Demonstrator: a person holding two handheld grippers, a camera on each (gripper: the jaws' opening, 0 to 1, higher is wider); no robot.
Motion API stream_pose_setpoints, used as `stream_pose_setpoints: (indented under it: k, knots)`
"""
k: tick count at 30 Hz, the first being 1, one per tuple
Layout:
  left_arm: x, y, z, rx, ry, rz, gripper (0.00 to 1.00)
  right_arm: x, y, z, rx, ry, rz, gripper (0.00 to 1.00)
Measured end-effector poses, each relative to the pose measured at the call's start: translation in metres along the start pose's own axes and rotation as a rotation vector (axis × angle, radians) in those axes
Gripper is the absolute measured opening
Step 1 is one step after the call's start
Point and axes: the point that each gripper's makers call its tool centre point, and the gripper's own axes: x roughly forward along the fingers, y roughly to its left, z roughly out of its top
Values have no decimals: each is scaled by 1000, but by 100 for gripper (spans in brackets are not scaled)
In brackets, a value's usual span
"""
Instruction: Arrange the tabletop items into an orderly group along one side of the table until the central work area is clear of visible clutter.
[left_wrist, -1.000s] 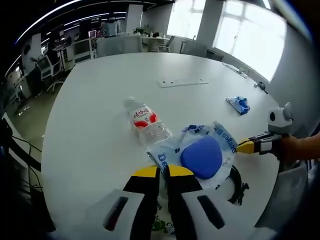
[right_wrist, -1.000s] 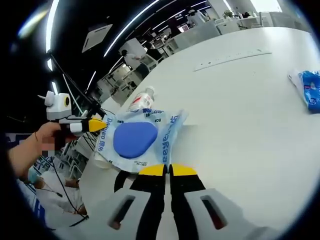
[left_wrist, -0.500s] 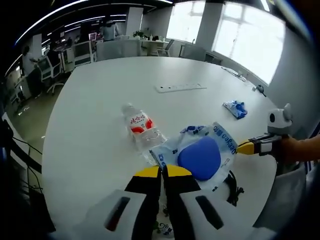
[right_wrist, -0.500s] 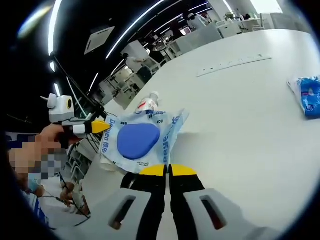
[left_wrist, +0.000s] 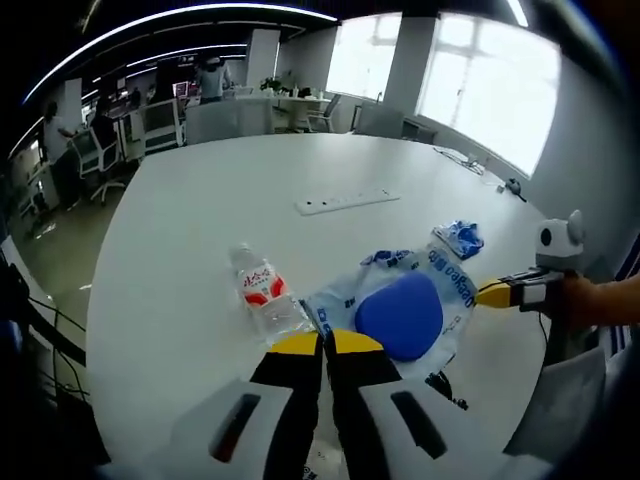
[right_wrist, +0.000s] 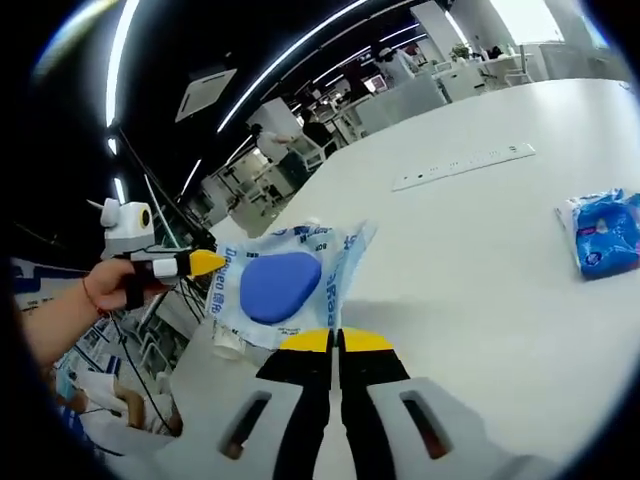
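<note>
A clear plastic bag (left_wrist: 430, 285) with blue print and a blue rounded pad (left_wrist: 400, 315) inside hangs stretched between both grippers, above the white table (left_wrist: 180, 230). My left gripper (left_wrist: 325, 345) is shut on the bag's near edge, and my right gripper (left_wrist: 497, 293) pinches the far edge. From the right gripper view the bag (right_wrist: 330, 262) spreads ahead of my right gripper (right_wrist: 335, 342), with my left gripper (right_wrist: 190, 264) shut on its far side. A water bottle (left_wrist: 262, 295) with a red label lies on the table left of the bag.
A blue packet (left_wrist: 460, 238) (right_wrist: 600, 245) lies further out on the table. A white power strip (left_wrist: 347, 201) (right_wrist: 465, 165) sits near the middle. A black cable (left_wrist: 445, 385) lies under the bag at the near edge. Office chairs and desks stand beyond the table.
Both grippers keep their hold on the bag and have carried it up and along the table. The bottle and blue packet have only shifted in the views as the cameras moved.
</note>
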Motion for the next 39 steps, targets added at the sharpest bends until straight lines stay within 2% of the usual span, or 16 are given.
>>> stream_pose_setpoints:
  k: [7,12,23,29,39]
  knots:
    - [7,-18,20,18,-29,-22,0,-17,-9,18,-2,-46,-23,0]
    - [17,-35,34,31,-47,-44,0,-32,-22,35,-6,-89,-55,0]
    - [42,-64,61,57,-72,-88,0,-54,-49,60,-21,-142,-112,0]
    - [57,-75,69,66,-73,-106,0,-62,-64,70,-18,-167,-147,0]
    - [84,-91,74,61,-73,-126,0,-69,-87,75,-8,-188,-205,0]
